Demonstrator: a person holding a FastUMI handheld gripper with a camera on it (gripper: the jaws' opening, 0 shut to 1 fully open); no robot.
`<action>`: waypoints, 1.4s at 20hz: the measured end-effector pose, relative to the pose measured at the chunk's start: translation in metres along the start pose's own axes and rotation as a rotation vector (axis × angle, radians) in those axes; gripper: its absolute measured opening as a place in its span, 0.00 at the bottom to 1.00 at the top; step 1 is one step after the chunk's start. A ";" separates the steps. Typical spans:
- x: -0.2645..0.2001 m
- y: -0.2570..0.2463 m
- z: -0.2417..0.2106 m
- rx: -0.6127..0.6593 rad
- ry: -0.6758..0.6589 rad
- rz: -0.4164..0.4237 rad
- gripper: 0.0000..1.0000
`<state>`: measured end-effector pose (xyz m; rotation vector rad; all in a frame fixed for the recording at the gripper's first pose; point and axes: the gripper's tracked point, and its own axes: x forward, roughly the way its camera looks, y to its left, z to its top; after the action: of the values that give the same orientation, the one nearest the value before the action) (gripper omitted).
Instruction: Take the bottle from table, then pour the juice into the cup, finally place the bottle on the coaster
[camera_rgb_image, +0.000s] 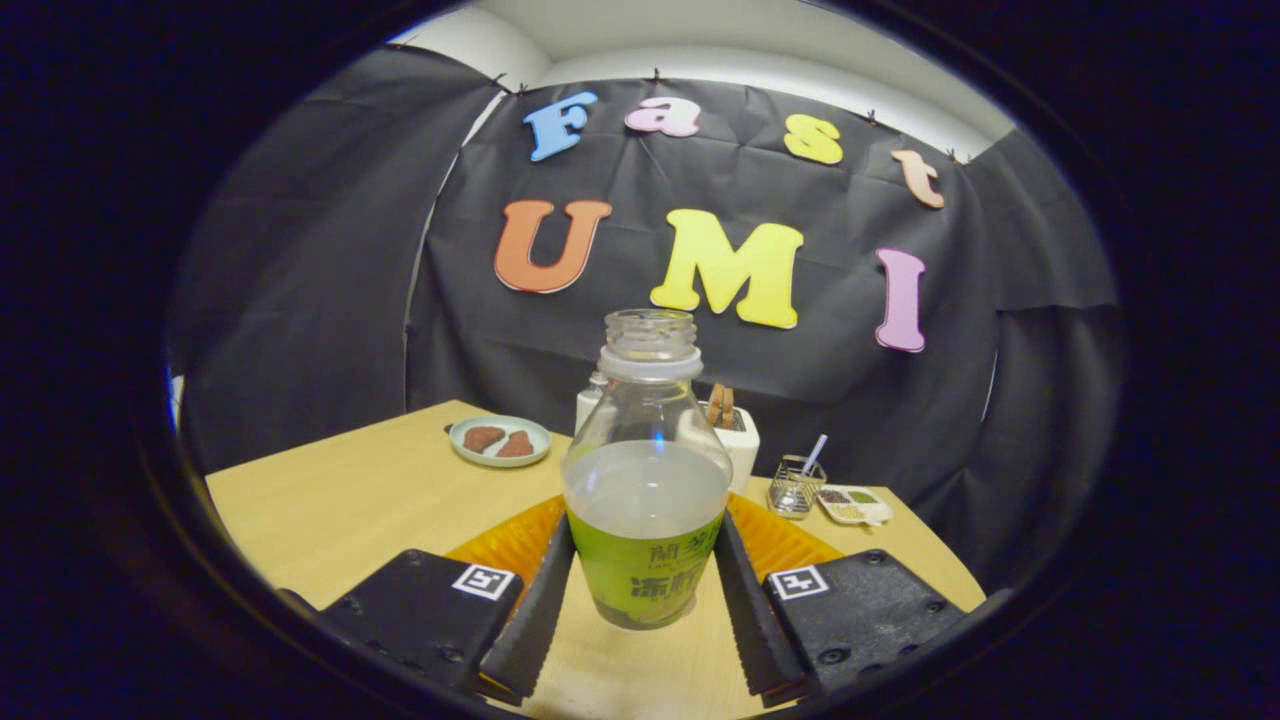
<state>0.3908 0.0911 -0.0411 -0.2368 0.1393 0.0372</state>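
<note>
Light wooden table (350, 500) sat in front of black cloth. The black ribbed-fingered gripper (643, 585) was level, both fingers pinching an uncapped clear plastic bottle with a green label (646, 480), upright, half full; label writing too blurry. Orange ridged coaster (515, 540) just behind, white cup (742, 440) beyond, green plate (500, 440) further off.

I'm working in a staged recording booth. Black cloth (300, 250) walls in a wooden tabletop (350, 500). White room wall (700, 30) shows above.
</note>
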 end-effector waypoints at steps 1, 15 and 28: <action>0.010 -0.007 0.001 0.023 0.000 -0.007 0.78; 0.122 -0.042 -0.056 0.232 0.101 -0.004 0.78; 0.138 -0.036 -0.091 0.175 0.162 -0.031 0.80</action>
<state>0.5175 0.0378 -0.1402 -0.0667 0.2983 -0.0247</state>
